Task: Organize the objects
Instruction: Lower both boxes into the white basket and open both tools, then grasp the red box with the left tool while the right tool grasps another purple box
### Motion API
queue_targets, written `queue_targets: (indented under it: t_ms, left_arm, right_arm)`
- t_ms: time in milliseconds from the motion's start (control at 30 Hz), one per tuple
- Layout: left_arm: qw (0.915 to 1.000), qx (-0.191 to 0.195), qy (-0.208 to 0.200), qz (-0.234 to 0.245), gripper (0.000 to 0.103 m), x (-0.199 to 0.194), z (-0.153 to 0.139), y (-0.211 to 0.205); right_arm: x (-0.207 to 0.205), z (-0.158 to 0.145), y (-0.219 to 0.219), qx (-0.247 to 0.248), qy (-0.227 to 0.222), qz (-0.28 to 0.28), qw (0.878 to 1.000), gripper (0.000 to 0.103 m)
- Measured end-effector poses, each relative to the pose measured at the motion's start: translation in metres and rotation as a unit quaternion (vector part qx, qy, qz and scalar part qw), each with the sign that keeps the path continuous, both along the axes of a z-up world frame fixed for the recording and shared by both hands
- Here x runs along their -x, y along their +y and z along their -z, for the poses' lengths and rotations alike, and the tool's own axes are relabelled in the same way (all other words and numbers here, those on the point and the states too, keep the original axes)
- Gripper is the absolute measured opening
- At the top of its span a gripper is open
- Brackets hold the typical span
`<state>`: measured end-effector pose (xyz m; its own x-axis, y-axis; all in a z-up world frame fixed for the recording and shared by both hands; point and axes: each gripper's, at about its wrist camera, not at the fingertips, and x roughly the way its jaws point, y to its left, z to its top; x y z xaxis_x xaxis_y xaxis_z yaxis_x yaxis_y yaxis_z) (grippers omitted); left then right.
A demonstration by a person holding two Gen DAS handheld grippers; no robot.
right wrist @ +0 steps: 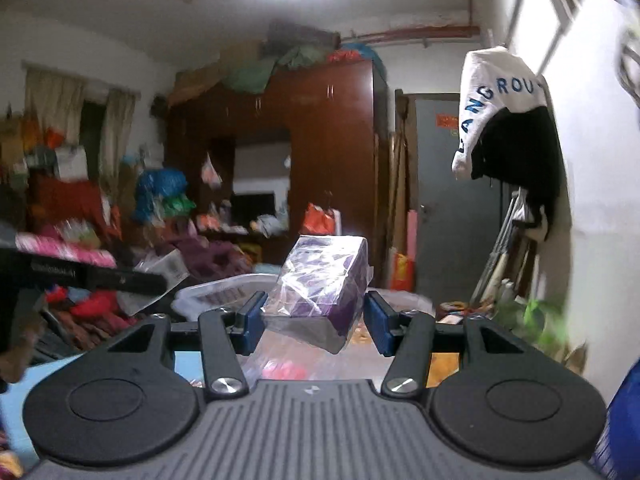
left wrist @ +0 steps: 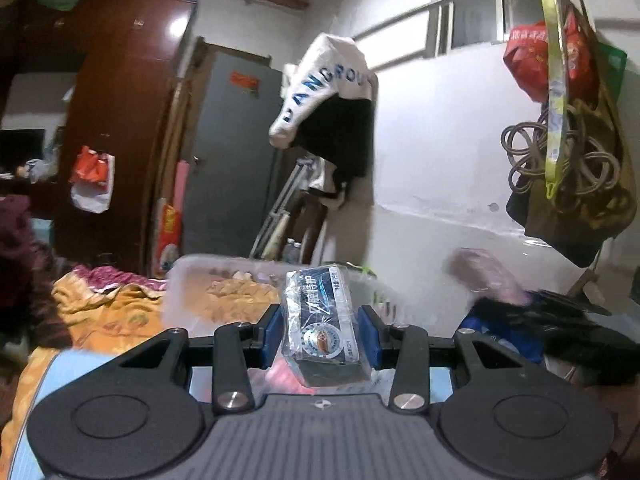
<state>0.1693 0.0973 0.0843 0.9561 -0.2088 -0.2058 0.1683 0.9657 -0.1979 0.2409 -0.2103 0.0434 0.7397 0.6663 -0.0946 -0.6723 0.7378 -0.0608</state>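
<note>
Both grippers carry a box each. Left gripper has its blue pads set on either side of a blue-and-silver box wrapped in shiny film; the pads sit just beside the box's flanks, and whether they truly pinch it is hard to tell, though the box hangs tilted between them above the bedding. Its face bears white Chinese characters and a round coloured seal, too blurred to read. Beyond it stands a translucent plastic bin on an orange patterned cover. Right gripper likewise brackets a purple box in crinkled clear wrap, tilted, with its blue pads close at each side; any print on it is lost in glare. A white slotted basket lies just behind that box. On the wall hangs a white garment over a black one, with blue letters reading "ANGROU", the ends of the word folded out of sight. A grey door carries an orange sticker with illegible writing. A red bag with pale characters, too small to read, hangs near the window beside a printed yellow strap and a coil of brown cable.
</note>
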Motion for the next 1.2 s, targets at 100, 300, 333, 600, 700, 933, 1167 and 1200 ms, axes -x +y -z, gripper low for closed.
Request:
queue_targets:
  t_ms: [100,300,333,600,700,933,1167,1200]
  left_arm:
    - [0.9974,-0.049,0.048,-0.02,0.045,-0.052,-0.014,-0.026]
    - [0.995,-0.031,0.088,-0.036,0.047,-0.099,-0.002,-0.029]
    - [0.9949,-0.027,0.09,-0.036,0.058,-0.102,0.0,-0.028]
    - [0.9954,-0.063,0.067,-0.026,0.085,-0.045,0.014,-0.03]
    - [0.9956,-0.074,0.057,-0.009,0.086,0.008,0.041,-0.032]
    - [0.9958,-0.065,0.063,0.015,0.086,0.036,0.086,-0.031]
    - [0.9936,-0.068,0.088,0.021,0.086,0.017,0.09,-0.028]
    - [0.9931,-0.072,0.09,0.022,0.086,0.017,0.092,-0.029]
  right_arm:
    - [-0.042,-0.01,0.032,0.03,0.035,0.012,0.999,0.055]
    - [-0.08,0.001,0.046,0.071,0.068,0.031,0.995,0.056]
    - [-0.082,0.002,0.044,0.066,0.077,0.028,0.994,0.056]
    - [-0.042,0.001,-0.001,-0.007,0.141,0.023,0.99,0.103]
    - [0.001,0.034,-0.035,-0.01,0.141,0.008,0.99,0.103]
    - [0.064,0.106,-0.075,-0.028,0.166,0.014,0.986,0.103]
    - [0.066,0.114,-0.038,0.064,0.148,-0.001,0.987,0.077]
    - [0.066,0.115,-0.039,0.061,0.153,-0.01,0.986,0.066]
